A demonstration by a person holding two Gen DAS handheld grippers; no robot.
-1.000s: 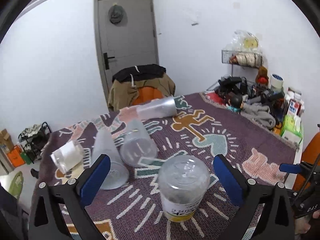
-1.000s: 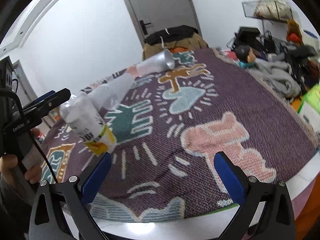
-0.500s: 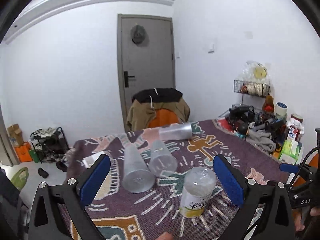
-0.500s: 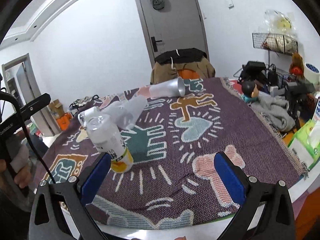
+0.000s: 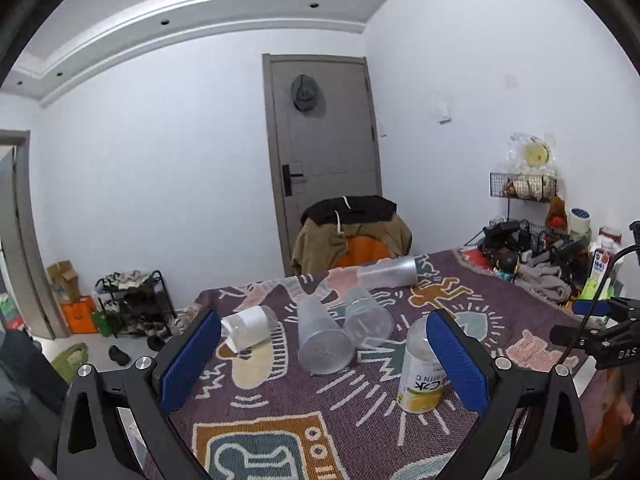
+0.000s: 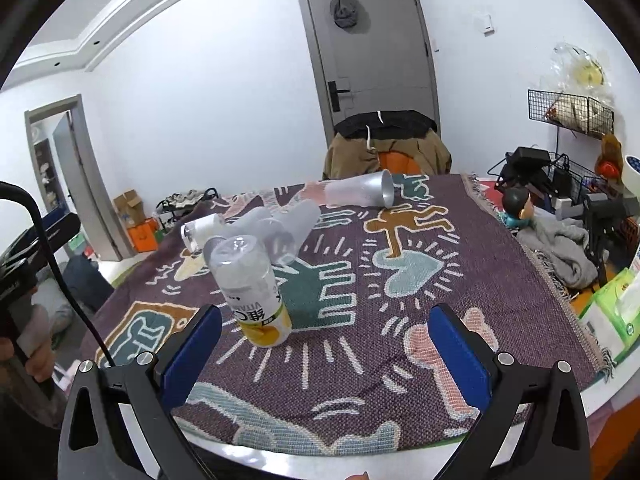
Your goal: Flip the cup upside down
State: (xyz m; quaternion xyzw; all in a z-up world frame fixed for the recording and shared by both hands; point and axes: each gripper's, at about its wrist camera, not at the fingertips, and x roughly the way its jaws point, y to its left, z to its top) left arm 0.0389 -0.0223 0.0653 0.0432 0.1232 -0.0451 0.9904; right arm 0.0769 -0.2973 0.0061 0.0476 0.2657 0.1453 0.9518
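Note:
A clear cup with a yellow printed band [image 5: 420, 376] stands upside down on the patterned cloth [image 5: 280, 420]; it also shows in the right wrist view [image 6: 252, 292]. Several frosted plastic cups lie on their sides behind it: two together [image 5: 324, 340] [image 5: 368, 316], one with a white sleeve [image 5: 248, 328], one farther back [image 5: 388, 272] [image 6: 360, 192]. My left gripper [image 5: 320, 364] is open and empty, held back above the near table edge. My right gripper [image 6: 324, 354] is open and empty, near the front edge.
A chair draped with clothes [image 5: 352, 232] stands behind the table, before a grey door [image 5: 324, 140]. Clutter, a wire rack [image 5: 524, 188] and grey cloth [image 6: 560, 248] crowd the right side. The other gripper shows at each view's edge [image 5: 600, 336] [image 6: 24, 256].
Both grippers pulled back and up from the upside-down cup; it now looks smaller and farther off. The cup stands where it was, untouched.

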